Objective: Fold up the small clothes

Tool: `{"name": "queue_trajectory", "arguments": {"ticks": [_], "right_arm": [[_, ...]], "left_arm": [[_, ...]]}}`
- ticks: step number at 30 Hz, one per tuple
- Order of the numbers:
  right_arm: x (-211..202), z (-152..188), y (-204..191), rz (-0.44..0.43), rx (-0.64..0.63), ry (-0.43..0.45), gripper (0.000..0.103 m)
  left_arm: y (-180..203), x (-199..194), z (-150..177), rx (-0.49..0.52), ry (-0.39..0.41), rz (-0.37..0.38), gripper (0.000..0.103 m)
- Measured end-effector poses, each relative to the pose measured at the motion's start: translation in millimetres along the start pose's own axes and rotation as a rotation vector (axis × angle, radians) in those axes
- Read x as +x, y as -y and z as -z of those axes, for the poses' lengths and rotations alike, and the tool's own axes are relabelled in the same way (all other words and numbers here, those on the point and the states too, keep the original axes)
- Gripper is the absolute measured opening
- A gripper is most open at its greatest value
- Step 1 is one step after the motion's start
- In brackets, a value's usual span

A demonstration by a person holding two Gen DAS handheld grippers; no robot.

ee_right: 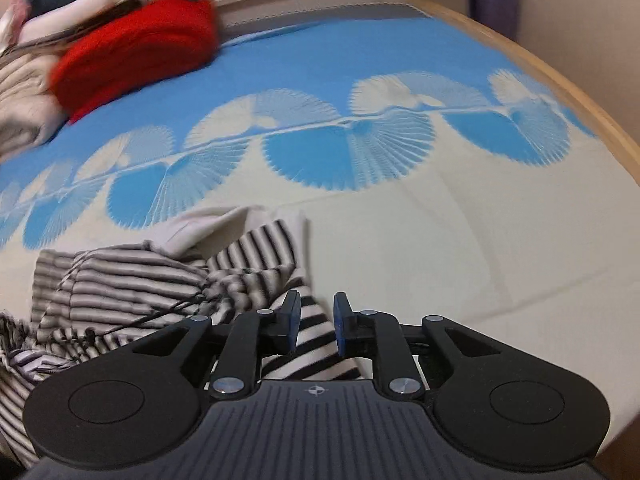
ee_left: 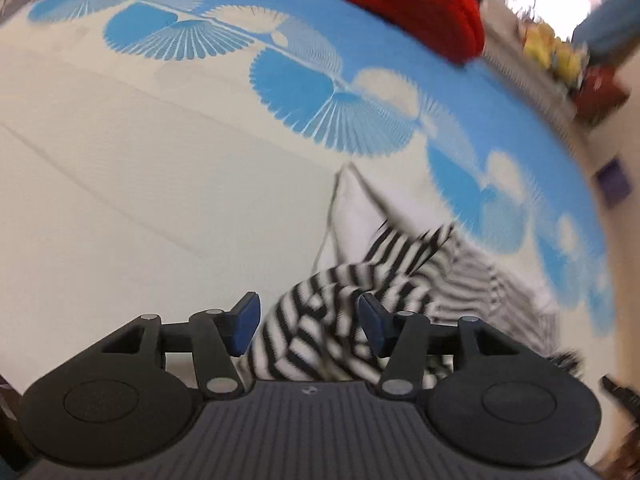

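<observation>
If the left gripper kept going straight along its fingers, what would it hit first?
Most likely the striped garment, bunched between and just beyond the left gripper's parted jaws; the bedspread lies under it. Depth is uncertain.

The striped garment (ee_left: 320, 320) is smeared by motion blur, its lower part hidden behind the left claw (ee_left: 308, 324). At two o'clock, yellow objects (ee_left: 552, 50) blur beyond recognition. The clothes pile (ee_right: 48, 40) is cut off at ten o'clock.

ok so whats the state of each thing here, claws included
left claw: open, striped cloth between the fingers, not pinched
right claw: open, narrow gap over the cloth
striped garment: crumpled, unfolded, on the bed
red garment: bunched at the far side
</observation>
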State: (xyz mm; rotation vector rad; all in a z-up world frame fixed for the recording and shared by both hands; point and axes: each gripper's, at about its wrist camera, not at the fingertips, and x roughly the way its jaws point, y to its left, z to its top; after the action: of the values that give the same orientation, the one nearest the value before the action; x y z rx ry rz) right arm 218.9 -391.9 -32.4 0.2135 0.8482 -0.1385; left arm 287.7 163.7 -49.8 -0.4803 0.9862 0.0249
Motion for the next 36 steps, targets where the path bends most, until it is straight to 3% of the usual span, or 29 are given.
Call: {"name": "queue_trajectory", "arguments": {"ticks": [3,8,12,16,19,21,23,33,36], "right_arm": [[-17,-2,12,-0.027,0.054,0.073,0.040],[-18,10,18,0.000,-0.008,0.043,0.040],[-20,20,16,0.002,-0.076,0.049,0.040],[-17,26,6,-0.012,-0.157,0.065,0.040],[-17,29,-7,-0.045,-0.223,0.086,0.044],[-13,31,-16,-0.062,-0.260,0.086,0.048],[-6,32,-27,-0.065,-0.311,0.085,0.049],[53,48,-77,0.035,-0.735,0.052,0.049],[65,40,-78,0.039,-0.755,0.065,0.050]], "left_arm": [[-2,-3,1,0.052,0.017,-0.040,0.060],[5,-20,14,0.161,0.088,-0.085,0.060],[25,-32,16,0.389,0.160,-0.157,0.065],[44,-20,25,0.625,0.127,-0.092,0.082],[45,-2,45,0.723,0.145,-0.060,0.083],[50,18,55,0.805,0.075,-0.094,0.082],[61,27,64,0.917,0.131,-0.128,0.082],[88,58,52,0.969,0.153,-0.119,0.081],[98,59,52,1.023,0.171,-0.087,0.063]]}}
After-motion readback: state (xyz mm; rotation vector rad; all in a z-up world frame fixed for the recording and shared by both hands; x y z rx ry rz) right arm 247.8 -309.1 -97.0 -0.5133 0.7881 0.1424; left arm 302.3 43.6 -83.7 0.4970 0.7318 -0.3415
